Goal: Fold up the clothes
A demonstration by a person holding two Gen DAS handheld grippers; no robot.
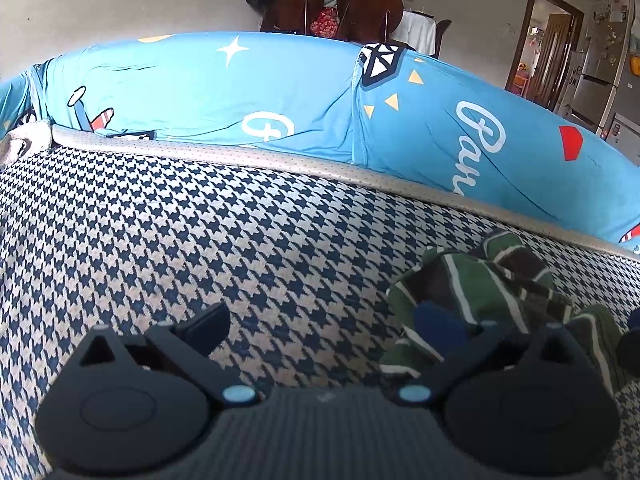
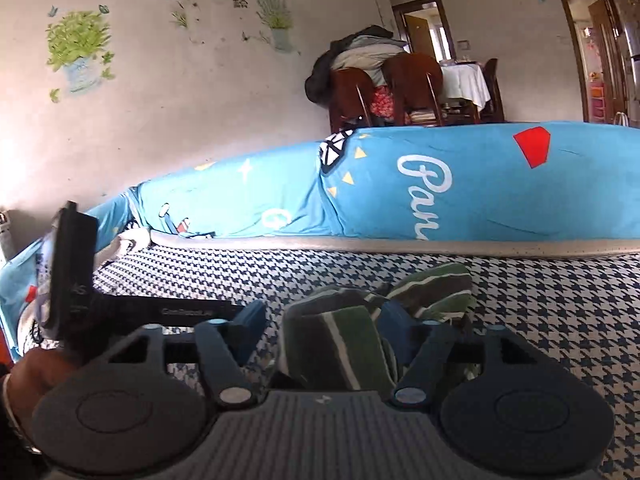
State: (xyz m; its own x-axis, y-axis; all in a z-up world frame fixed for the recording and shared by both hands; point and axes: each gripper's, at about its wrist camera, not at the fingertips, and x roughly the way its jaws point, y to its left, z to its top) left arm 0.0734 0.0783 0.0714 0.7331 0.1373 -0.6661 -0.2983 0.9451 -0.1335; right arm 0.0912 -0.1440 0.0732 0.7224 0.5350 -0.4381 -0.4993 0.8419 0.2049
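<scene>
A houndstooth cushion (image 1: 200,220) fills the lower frame, a blue backrest (image 1: 240,92) behind it. The striped garment (image 2: 360,320) lies bunched at lower centre of the right view and lower right of the left: folding looks barely begun. The right gripper (image 2: 324,328) points shallowly down, jaws apart around the cloth. The left gripper (image 1: 324,328) tilts steeper, jaws apart, one finger at the cloth.
</scene>
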